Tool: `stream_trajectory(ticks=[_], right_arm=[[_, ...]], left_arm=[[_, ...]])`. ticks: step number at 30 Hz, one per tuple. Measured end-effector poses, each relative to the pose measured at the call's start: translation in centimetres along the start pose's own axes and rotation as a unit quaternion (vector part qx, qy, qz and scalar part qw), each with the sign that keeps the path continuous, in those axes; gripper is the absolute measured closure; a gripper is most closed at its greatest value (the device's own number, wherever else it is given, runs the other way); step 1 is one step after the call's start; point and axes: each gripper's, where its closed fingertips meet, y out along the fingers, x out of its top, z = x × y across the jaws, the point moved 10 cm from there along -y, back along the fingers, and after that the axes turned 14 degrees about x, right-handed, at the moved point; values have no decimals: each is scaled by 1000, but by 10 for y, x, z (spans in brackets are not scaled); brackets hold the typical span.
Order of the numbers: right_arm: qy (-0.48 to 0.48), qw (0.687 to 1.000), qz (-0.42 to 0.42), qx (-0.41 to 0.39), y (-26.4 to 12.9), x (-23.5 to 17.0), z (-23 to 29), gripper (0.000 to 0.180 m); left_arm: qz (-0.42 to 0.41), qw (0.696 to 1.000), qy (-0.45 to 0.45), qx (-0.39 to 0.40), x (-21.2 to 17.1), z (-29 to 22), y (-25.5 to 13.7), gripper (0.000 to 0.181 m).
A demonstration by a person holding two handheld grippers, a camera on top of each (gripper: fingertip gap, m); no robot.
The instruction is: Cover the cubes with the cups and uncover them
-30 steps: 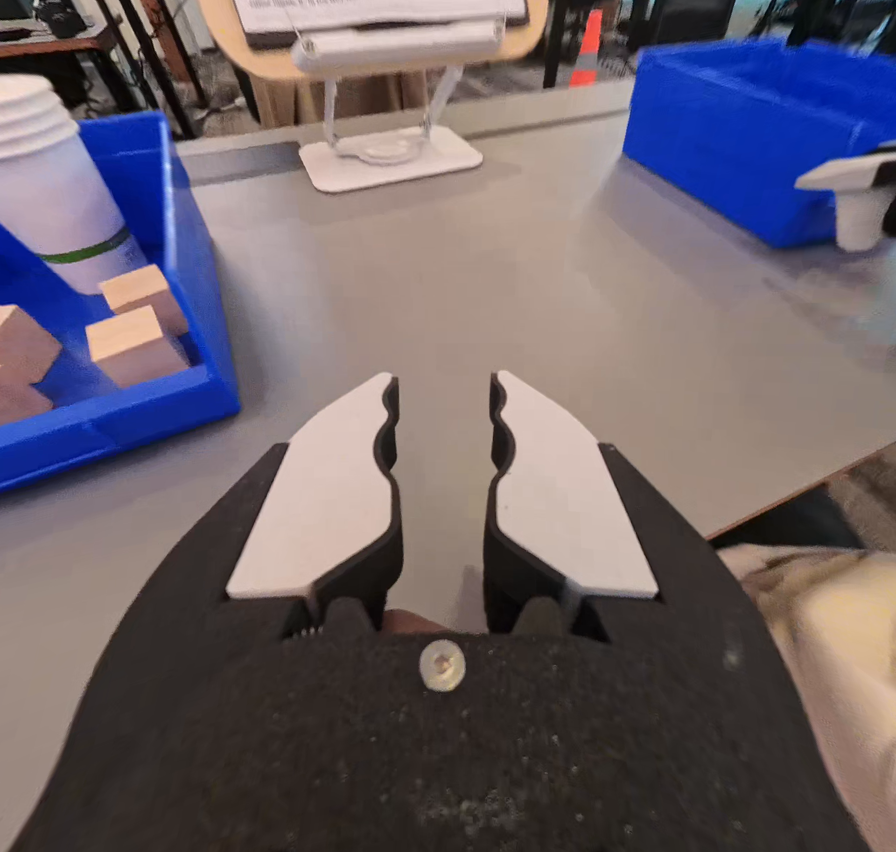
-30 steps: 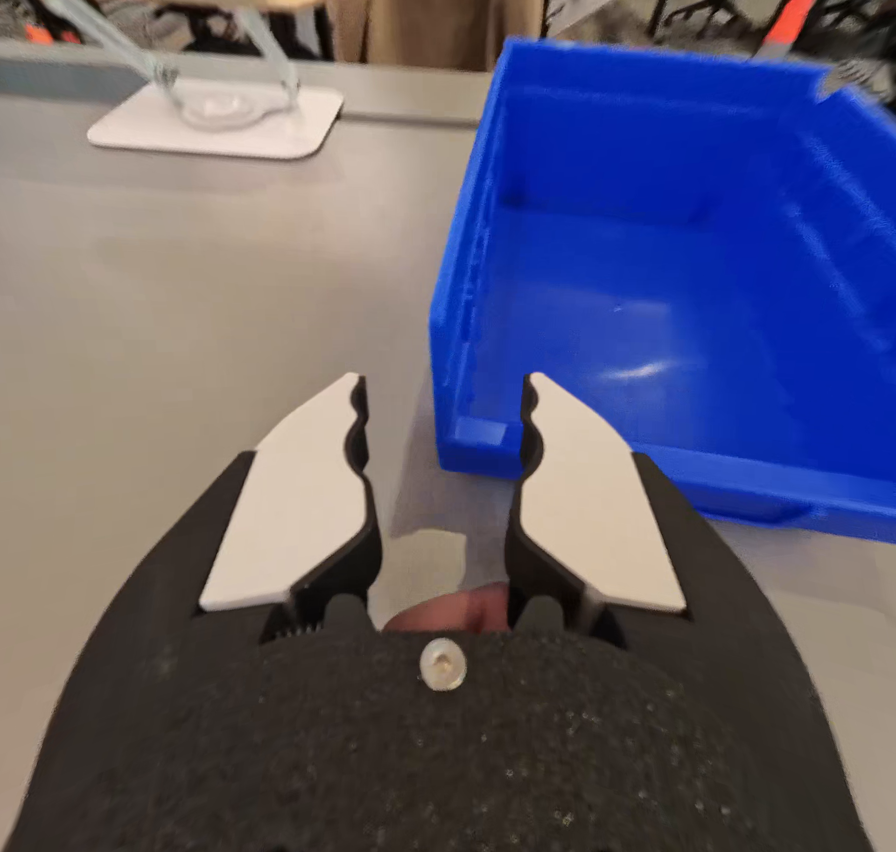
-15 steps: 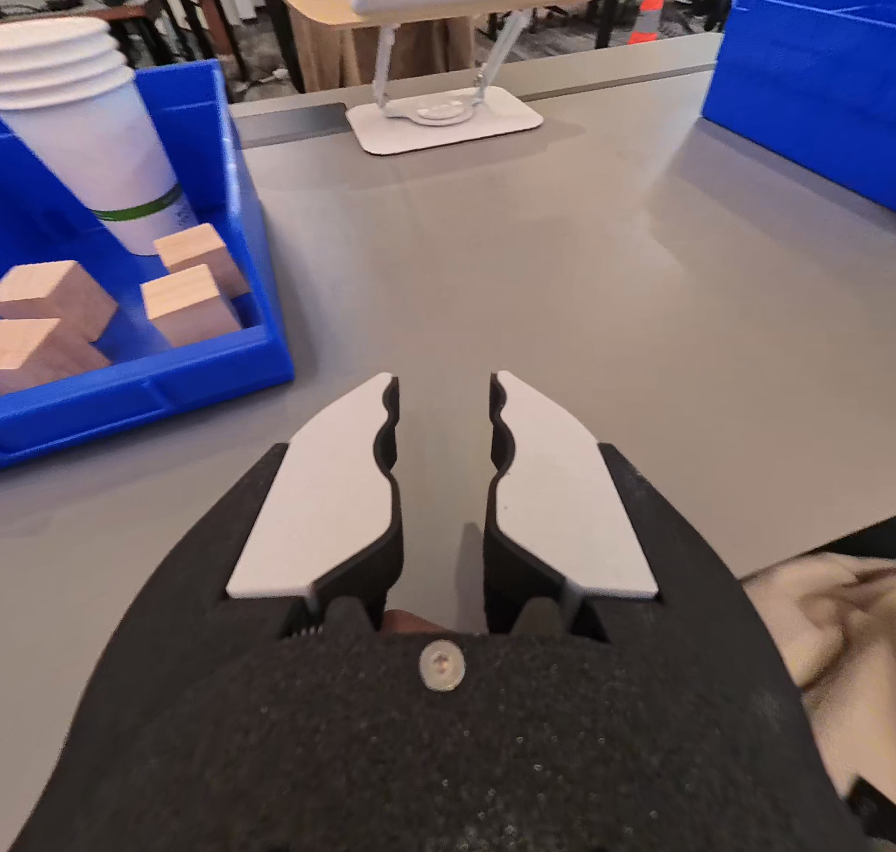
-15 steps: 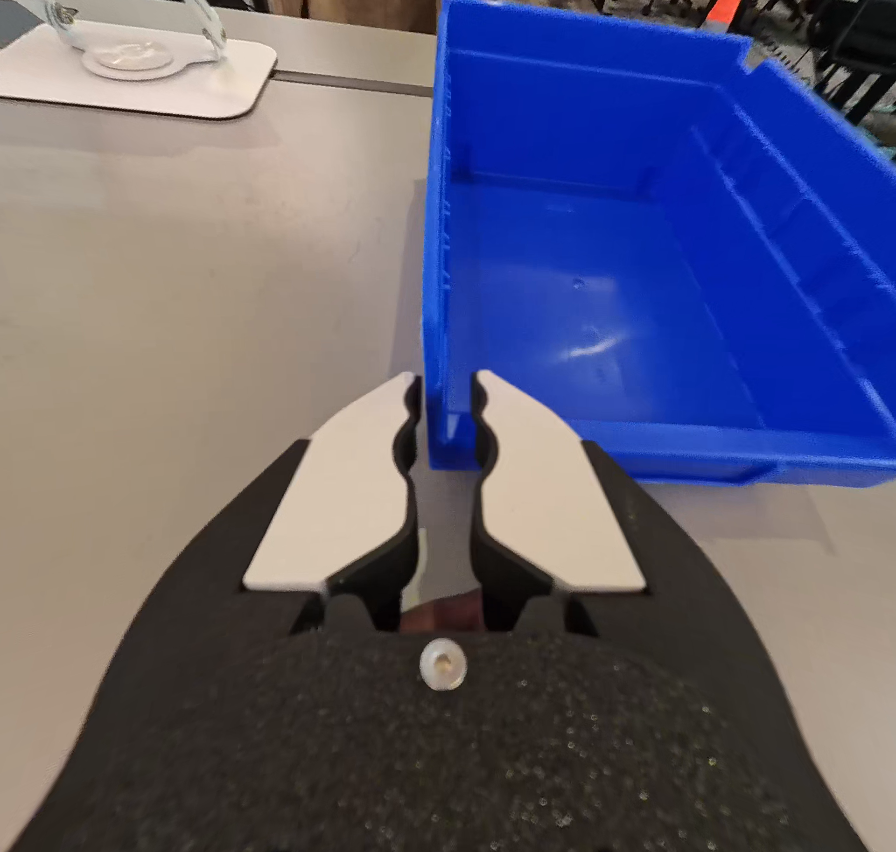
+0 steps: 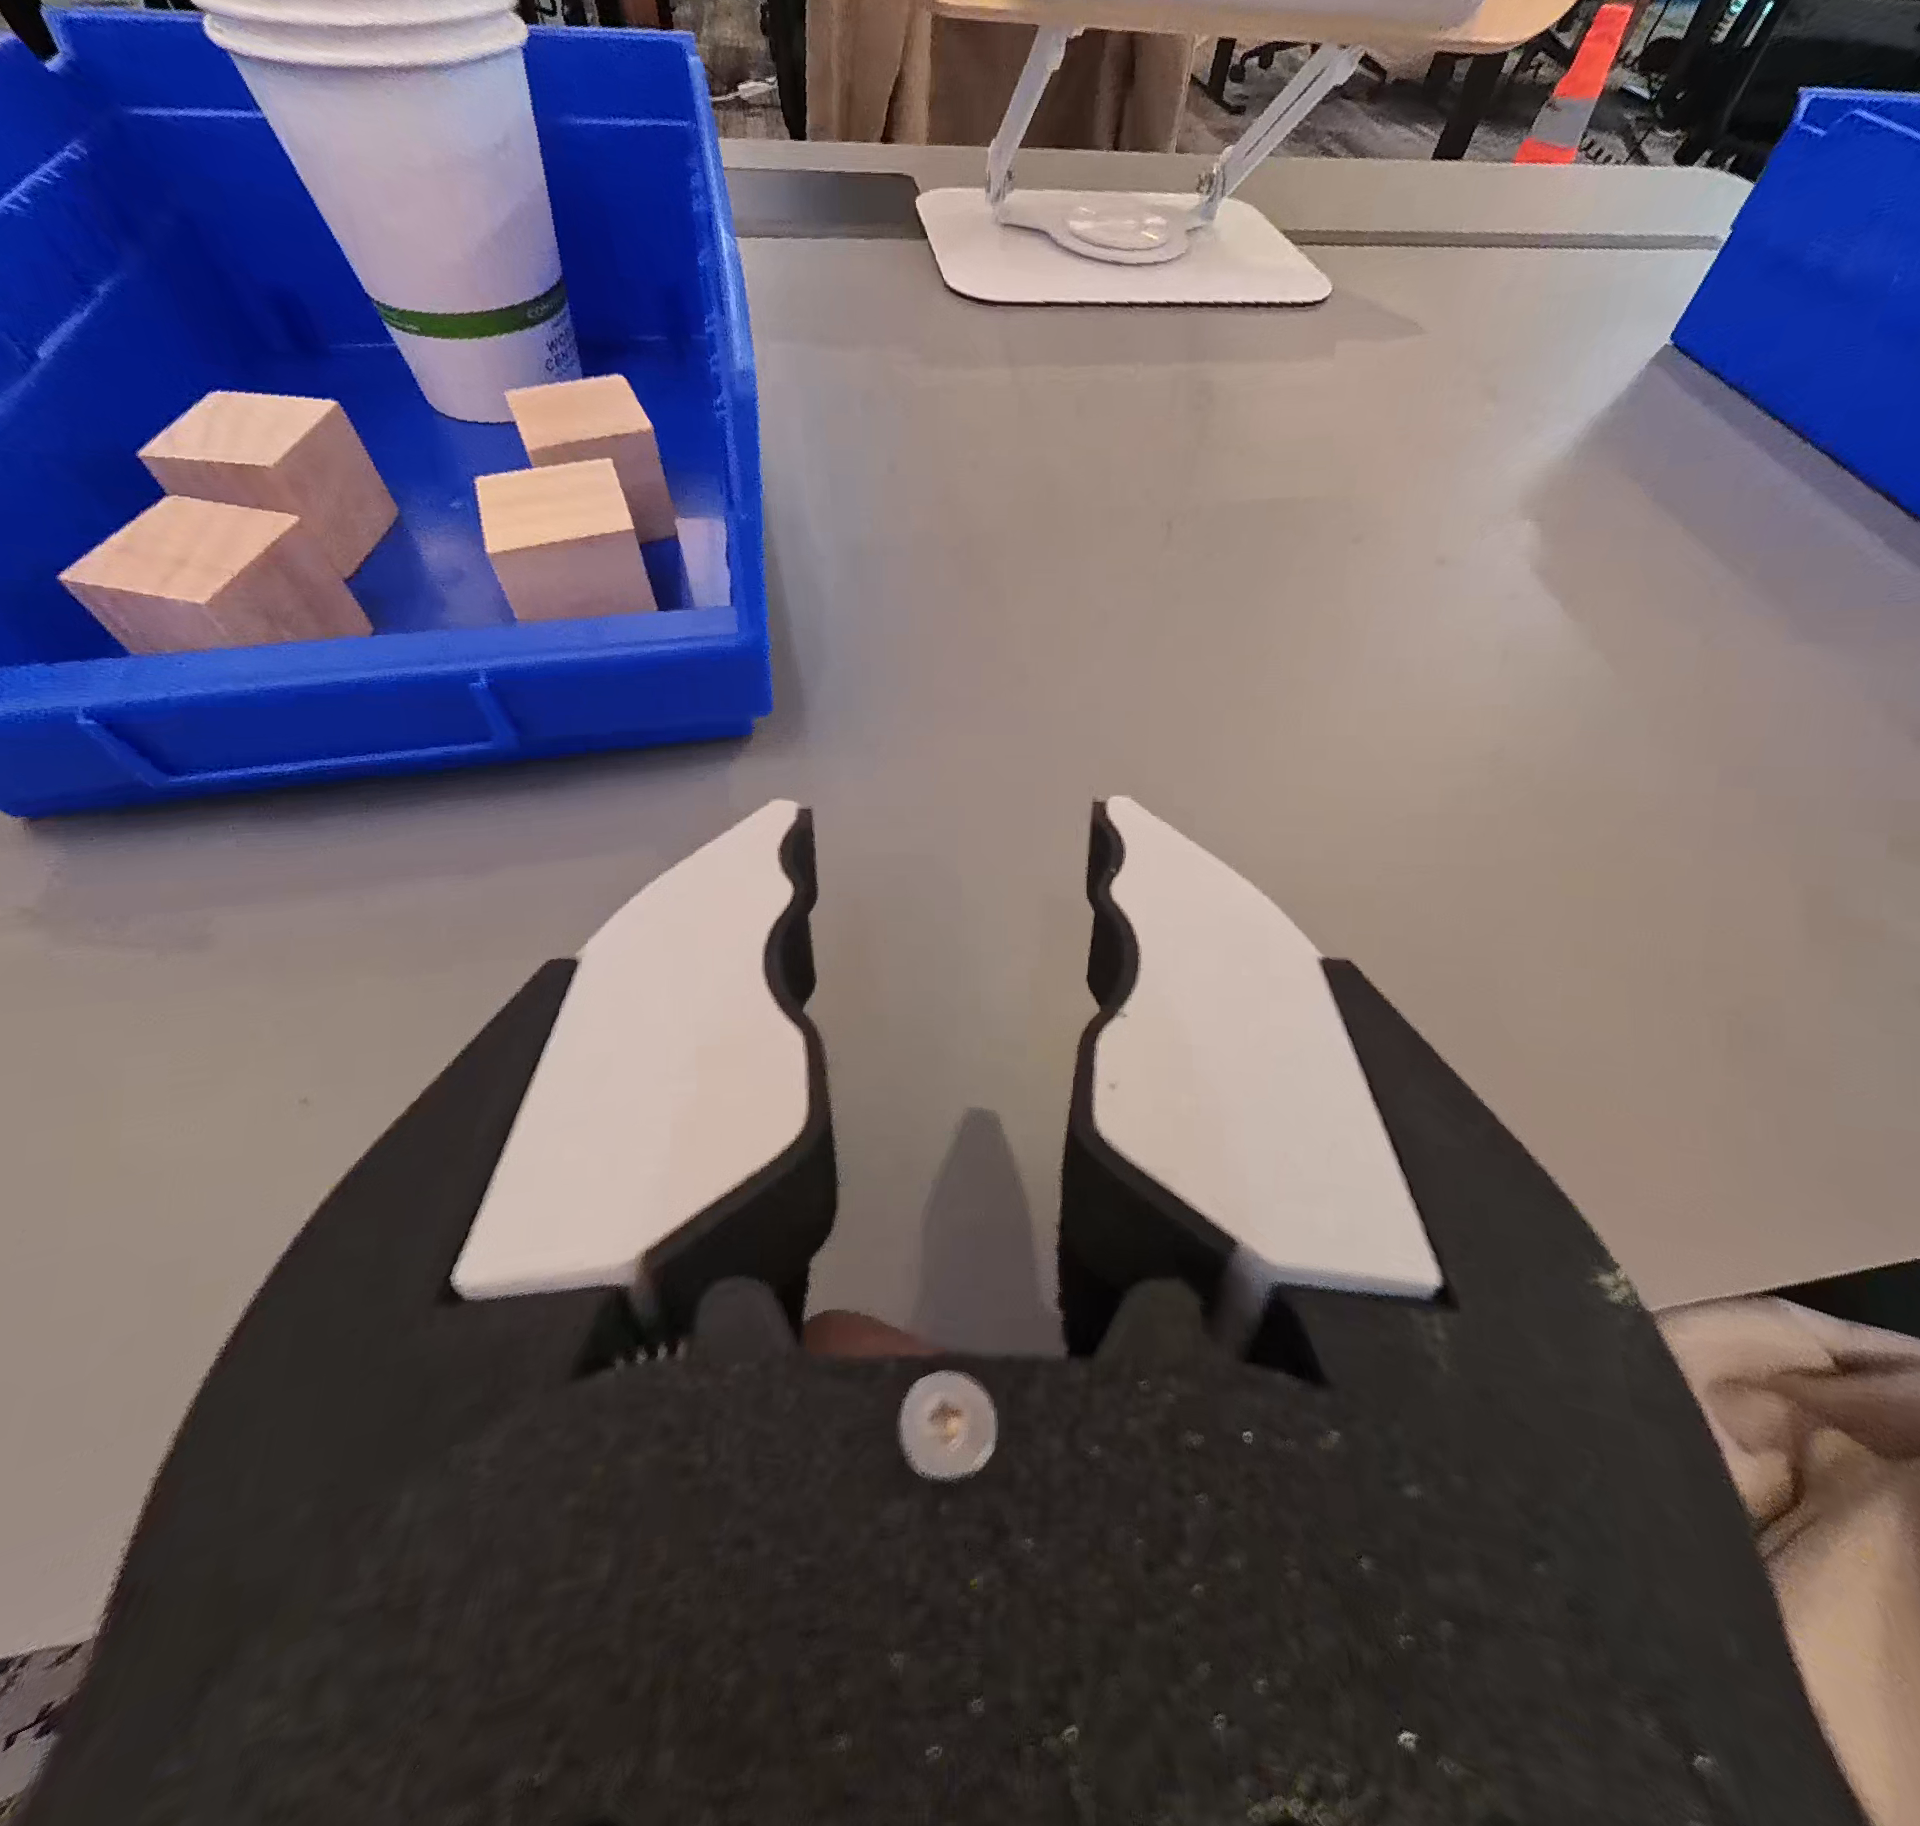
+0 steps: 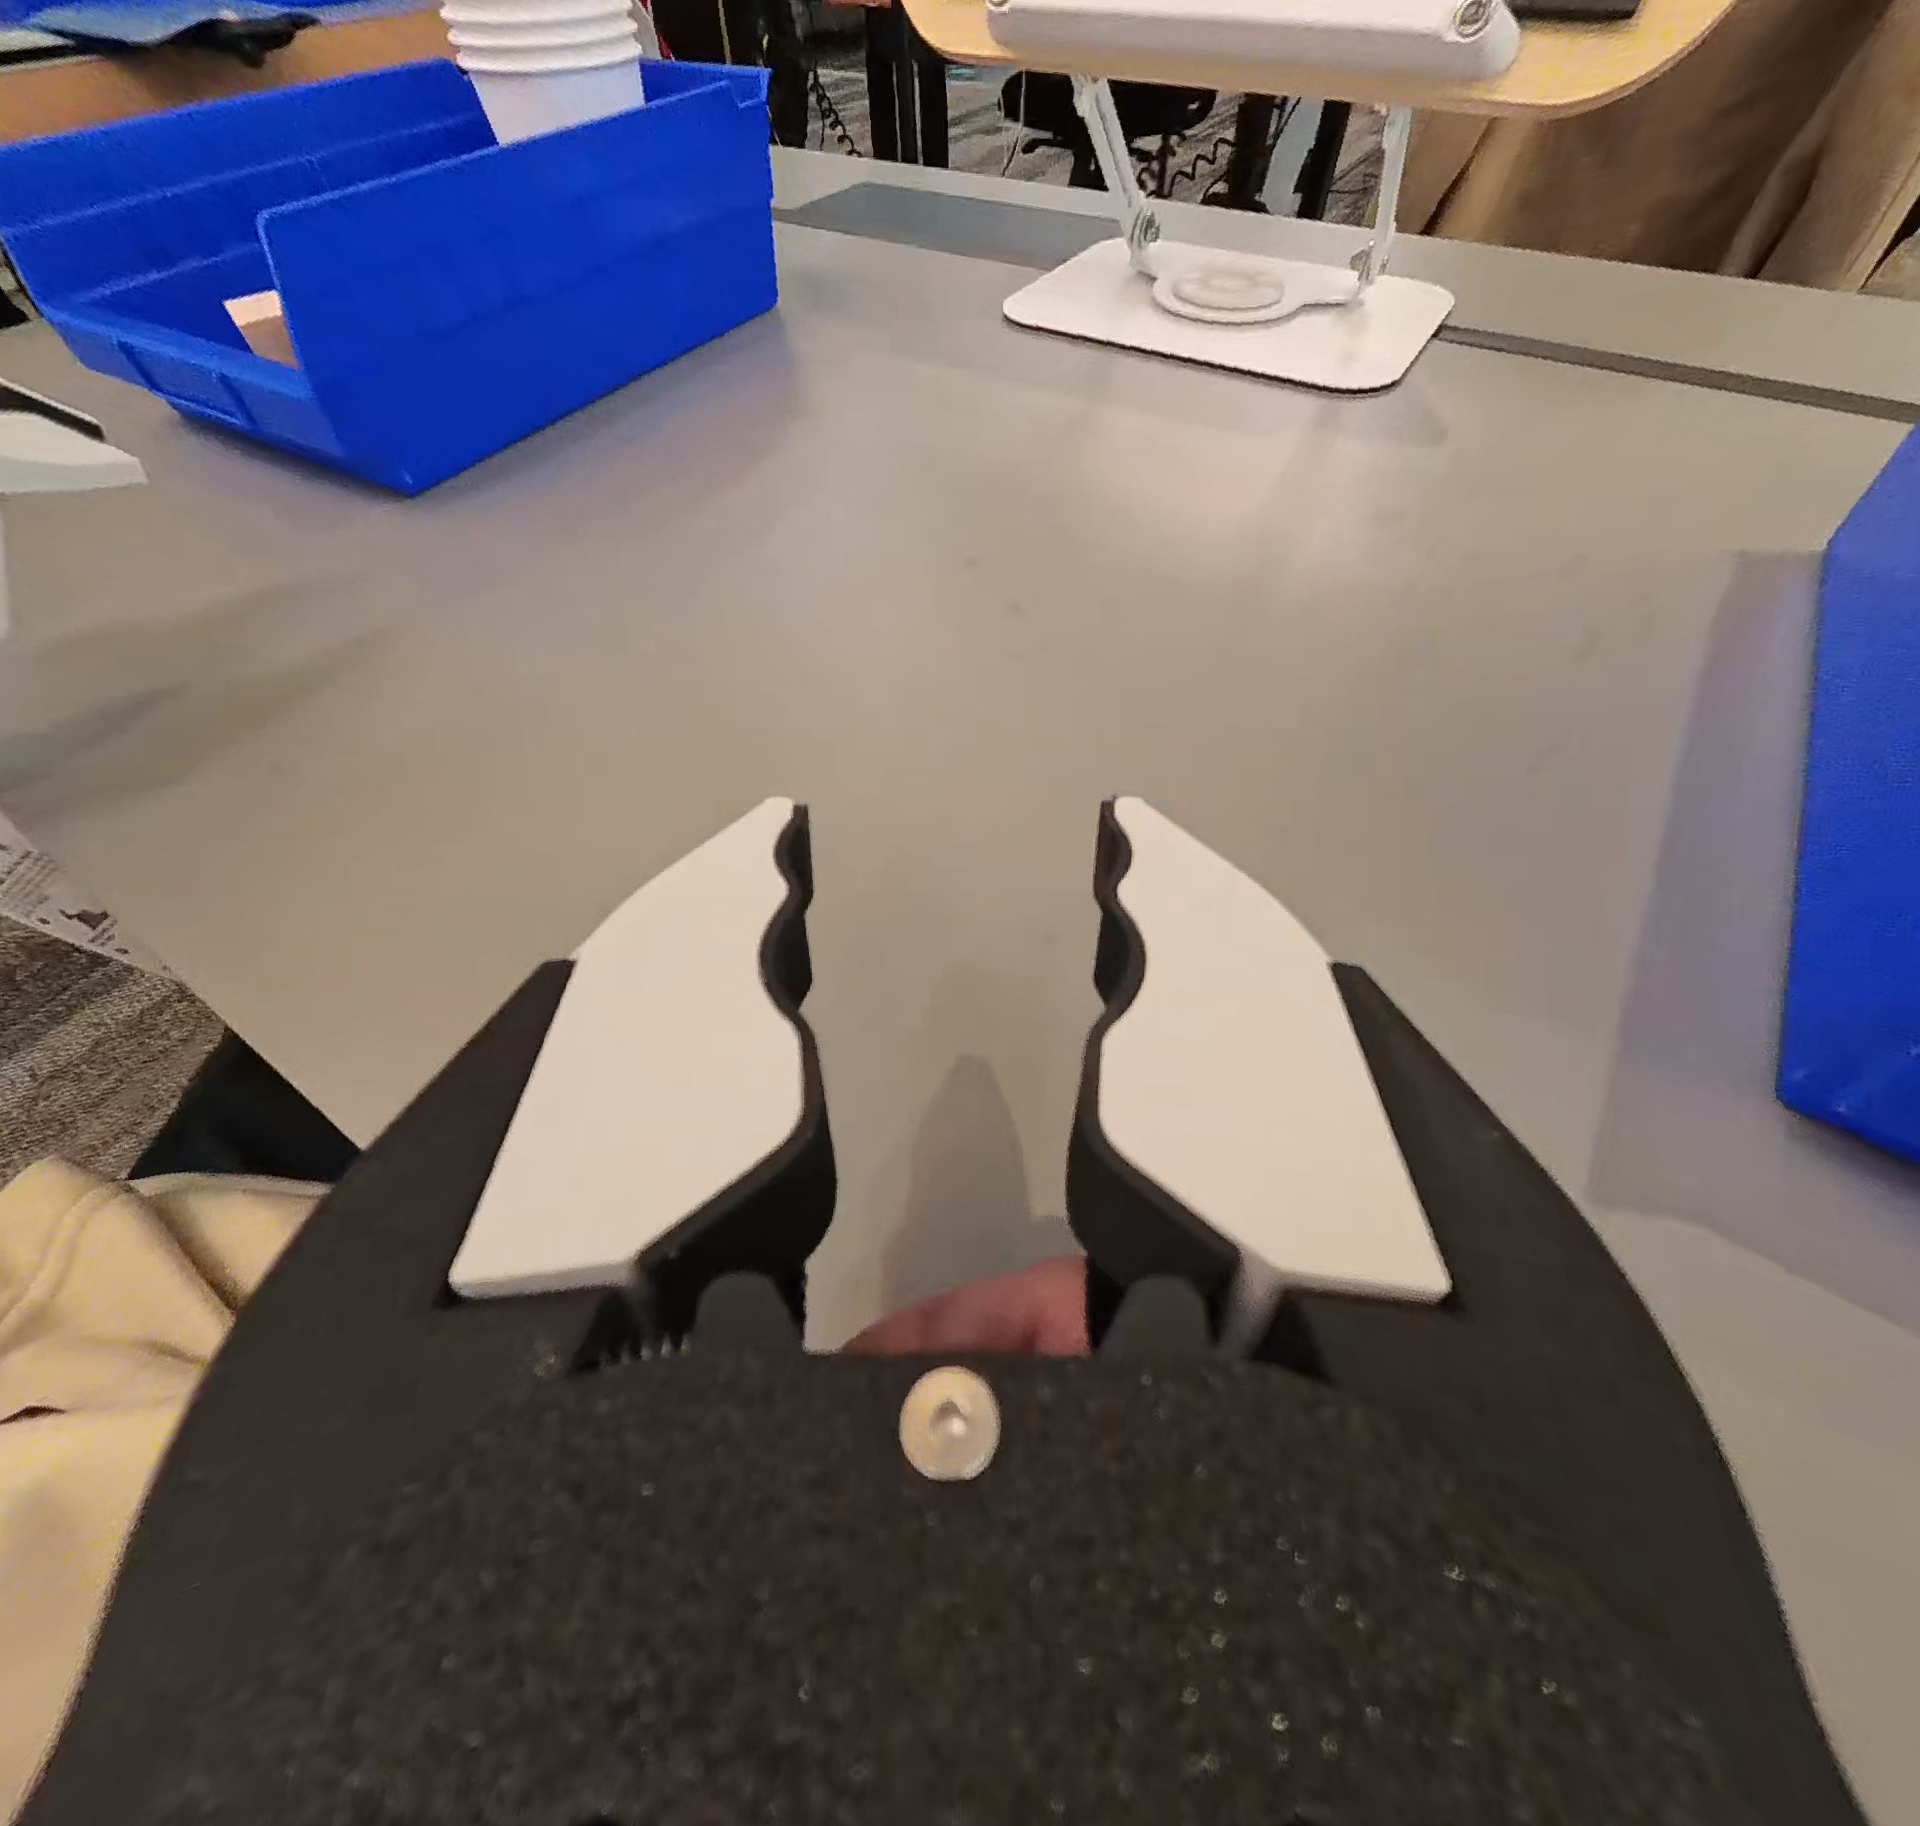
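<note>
Swung toward the blue bin of wooden cubes and stacked cups; left gripper and right gripper widened, moderately open, empty above tabletop.

Both mounted behind open fingers, low over the grey table, facing the far white stand, sharing the cube-filled blue bin.

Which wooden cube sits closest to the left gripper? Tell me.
The front right cube, standing against the blue bin's near wall; the other three lie behind it or further left of the left gripper.
</note>
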Motion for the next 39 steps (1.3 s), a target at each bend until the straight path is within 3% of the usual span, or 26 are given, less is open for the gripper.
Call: stream_trajectory(ticks=[7,9,14,18,25,29,36,39], right_arm=[[21,1000,-6,0,-4,0,-8,128],[23,1000,-4,4,-4,0,-8,128],[15,1000,1,13,-5,1,-6,129],[4,1000,7,14,-6,2,-6,132],[18,1000,1,18,-11,2,-15,135],[26,999,-1,24,-12,3,-16,137],[17,1000,7,20,-9,2,-14,138],[23,999,13,27,-8,1,-13,139]], left_arm=[[17,1000,4,-12,-1,2,4,131],[24,998,31,-50,6,3,5,131],[95,981,167,-8,76,63,32,132],[207,949,233,44,113,114,94,131],[363,893,261,44,90,135,175,129],[373,889,250,90,90,142,185,132],[358,891,265,83,94,142,178,128],[370,881,278,101,89,145,181,134]])
